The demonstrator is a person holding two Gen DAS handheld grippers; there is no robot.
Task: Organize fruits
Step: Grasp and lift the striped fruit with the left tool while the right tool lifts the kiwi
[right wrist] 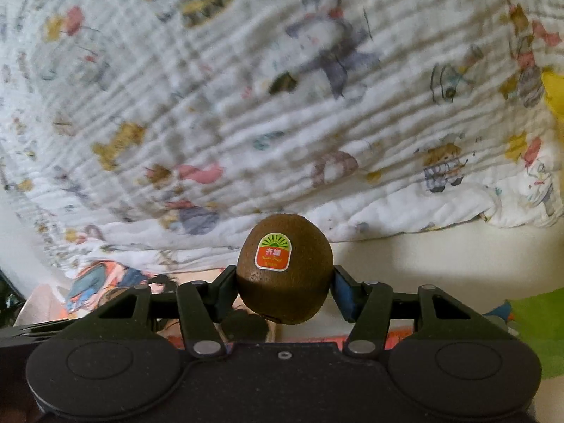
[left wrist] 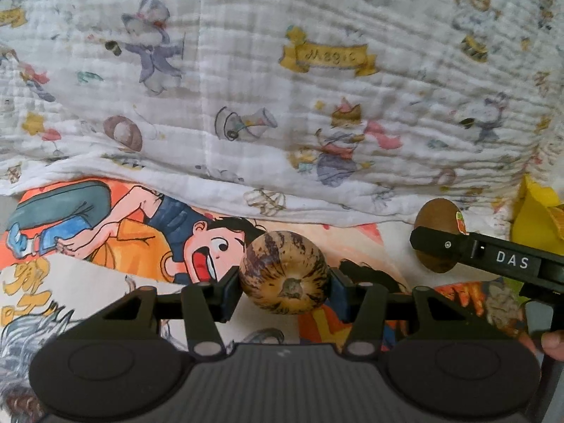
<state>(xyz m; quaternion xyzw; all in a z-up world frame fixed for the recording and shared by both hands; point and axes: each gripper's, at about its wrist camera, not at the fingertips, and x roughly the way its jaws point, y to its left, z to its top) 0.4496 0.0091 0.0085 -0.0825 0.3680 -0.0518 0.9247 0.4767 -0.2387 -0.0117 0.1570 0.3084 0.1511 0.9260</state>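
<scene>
The left gripper (left wrist: 283,283) clamps a striped fruit (left wrist: 284,273), the right gripper (right wrist: 284,290) clamps a kiwi (right wrist: 284,269) — both are lifted, and no destination is visible, so placing remains.

Left tool (left wrist: 284,283), seen along its two fingers: both pads press the sides of a round, tan fruit streaked with dark purple (left wrist: 284,275), its stem end facing the camera. Beneath lies a cartoon-printed sheet (left wrist: 141,239) showing an open-mouthed, dark-haired figure in orange. Behind it, a rumpled white quilt (left wrist: 246,70) printed with small animals and yellow banners fills the upper field. At right, the right tool (left wrist: 437,238), marked "DAS", grips a brown kiwi (left wrist: 435,215) bearing a sticker, just beside a yellow object (left wrist: 535,218) at the edge.
</scene>
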